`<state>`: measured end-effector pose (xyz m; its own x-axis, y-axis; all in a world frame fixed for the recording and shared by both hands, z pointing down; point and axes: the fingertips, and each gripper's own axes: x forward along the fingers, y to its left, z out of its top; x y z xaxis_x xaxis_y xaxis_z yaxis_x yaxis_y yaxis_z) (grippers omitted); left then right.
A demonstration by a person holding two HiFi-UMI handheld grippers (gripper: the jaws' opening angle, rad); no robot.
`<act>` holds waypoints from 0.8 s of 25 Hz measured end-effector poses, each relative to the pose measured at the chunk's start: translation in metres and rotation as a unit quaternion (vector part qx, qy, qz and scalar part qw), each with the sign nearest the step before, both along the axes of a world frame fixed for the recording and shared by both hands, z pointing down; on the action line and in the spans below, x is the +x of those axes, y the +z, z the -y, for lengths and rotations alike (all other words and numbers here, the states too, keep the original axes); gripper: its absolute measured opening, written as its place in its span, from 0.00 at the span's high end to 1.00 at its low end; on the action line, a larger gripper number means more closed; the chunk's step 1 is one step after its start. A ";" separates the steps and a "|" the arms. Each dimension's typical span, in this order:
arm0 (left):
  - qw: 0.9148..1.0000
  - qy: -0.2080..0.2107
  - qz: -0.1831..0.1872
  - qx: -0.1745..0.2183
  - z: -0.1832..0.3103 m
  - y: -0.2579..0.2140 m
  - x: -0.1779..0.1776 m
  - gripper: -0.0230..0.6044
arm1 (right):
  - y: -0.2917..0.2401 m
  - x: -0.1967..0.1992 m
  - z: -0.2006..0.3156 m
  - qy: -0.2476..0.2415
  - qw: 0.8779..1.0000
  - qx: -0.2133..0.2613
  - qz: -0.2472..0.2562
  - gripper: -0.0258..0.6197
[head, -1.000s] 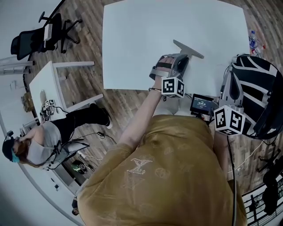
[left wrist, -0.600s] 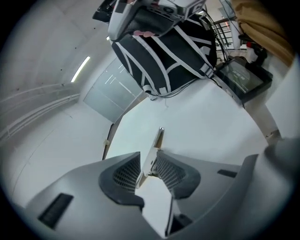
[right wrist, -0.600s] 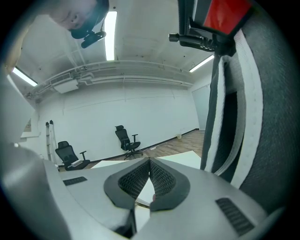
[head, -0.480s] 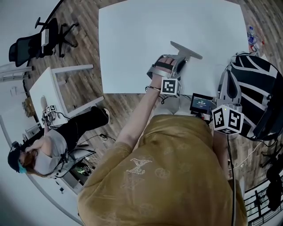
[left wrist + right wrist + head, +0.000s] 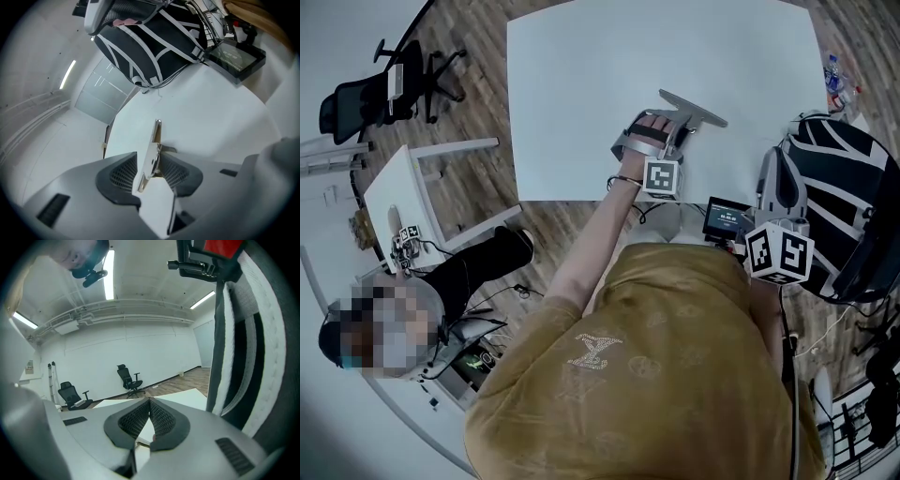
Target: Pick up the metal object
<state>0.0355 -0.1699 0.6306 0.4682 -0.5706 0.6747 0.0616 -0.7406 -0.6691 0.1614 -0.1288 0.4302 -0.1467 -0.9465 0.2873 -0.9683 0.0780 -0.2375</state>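
Left claw (image 5: 149, 161): the jaws are opening. The metal object (image 5: 155, 138) stands on its edge between them.
- In the left gripper view it is a thin flat plate with a small hole in its face.
- It lies close against the pad at 3 o'clock, and there is a clear gap to the pad at 9 o'clock.
- Whether the plate touches the near pad cannot be told. No pad is pressing it.

Position, head view: your left hand (image 5: 649, 131) holds this claw over the near half of the white table (image 5: 572, 84). The plate runs out from the jaw tips toward 1 o'clock, resting on the table surface.

Right claw (image 5: 149, 409): the jaws are together at the tips, with nothing between them. In the head view it sits at 4 o'clock from the left claw, off the table's near edge and close to your body.

Surroundings:
- A black backpack with white stripes (image 5: 839, 178) lies at the table's 3 o'clock corner.
- A small device with a lit screen (image 5: 727, 219) lies at 9 o'clock beside the right claw.
- An office chair (image 5: 380, 82) stands on the wooden floor at 10 o'clock, well apart from the table.
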 end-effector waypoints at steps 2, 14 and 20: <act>1.000 0.005 -0.005 0.003 0.002 -0.003 0.004 0.74 | 0.001 -0.001 0.000 -0.002 1.000 -0.001 0.000 0.95; 0.999 0.014 0.045 -0.001 0.000 0.020 0.000 0.76 | -0.002 0.003 0.003 0.000 1.000 -0.001 0.020 0.95; 0.999 -0.001 0.042 0.009 0.005 0.019 -0.002 0.84 | -0.003 0.002 0.003 -0.004 1.000 0.001 0.017 0.95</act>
<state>0.0338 -0.1745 0.6493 0.4090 -0.5835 0.7016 0.1164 -0.7292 -0.6743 0.1630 -0.1318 0.4274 -0.1638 -0.9461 0.2795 -0.9588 0.0860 -0.2709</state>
